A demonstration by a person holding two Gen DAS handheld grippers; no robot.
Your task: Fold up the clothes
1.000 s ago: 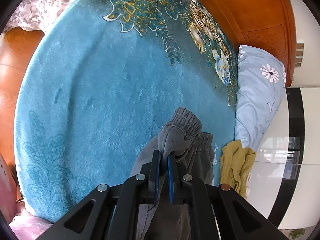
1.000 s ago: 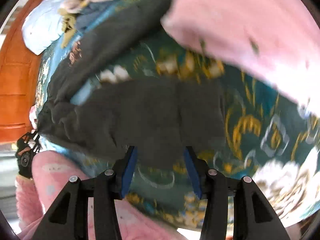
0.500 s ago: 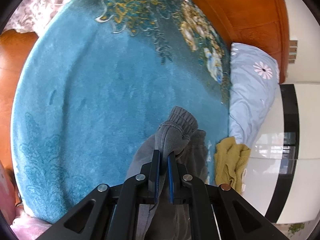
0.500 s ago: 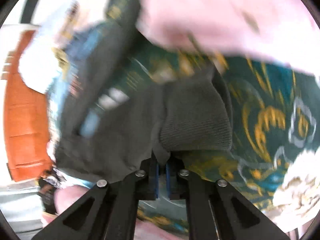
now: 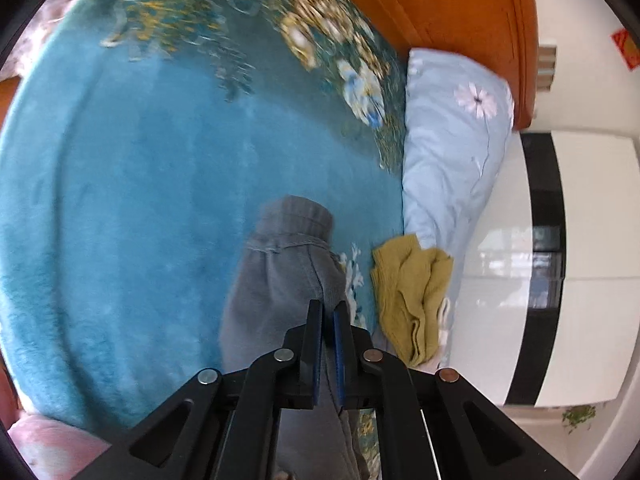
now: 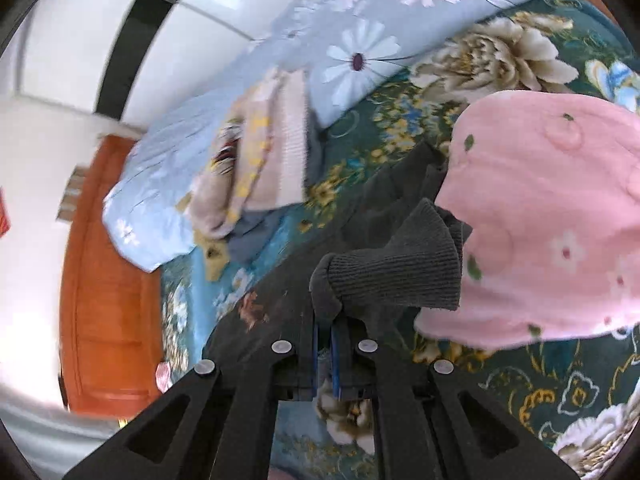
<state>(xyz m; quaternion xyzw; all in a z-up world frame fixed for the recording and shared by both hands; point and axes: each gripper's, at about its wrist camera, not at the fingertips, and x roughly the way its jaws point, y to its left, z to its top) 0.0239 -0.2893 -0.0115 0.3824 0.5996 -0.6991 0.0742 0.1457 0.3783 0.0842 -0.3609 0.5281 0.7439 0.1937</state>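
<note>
Left gripper [image 5: 328, 310]: fingers nearly closed, clamped on a fold of the grey trousers [image 5: 280, 280]. From the pinch the trousers run forward and slightly left, ending in an elastic waistband [image 5: 296, 220] that lies flat on the blue blanket [image 5: 120, 180]. Just right of the gripper, a crumpled mustard-yellow garment [image 5: 412, 296] sits at the blanket's edge, touching the light-blue flowered pillow [image 5: 452, 140] beyond it. Farther ahead and right of that, an orange wooden headboard [image 5: 440, 8]. Right gripper [image 6: 325, 320]: fingers likewise pressed together, gripping the trousers' dark fabric just below a ribbed cuff [image 6: 396, 272], which rises above the fingertips and spreads to the right. The rest of the trouser leg [image 6: 380, 196] trails forward over the flowered part of the blanket [image 6: 540, 392]. Right of the cuff, a pink padded garment [image 6: 552, 216] overlaps it. Ahead and left, a heap of pale clothes [image 6: 260, 152] rests against the pillow [image 6: 360, 28]. View slightly motion-blurred at left edge.
</note>
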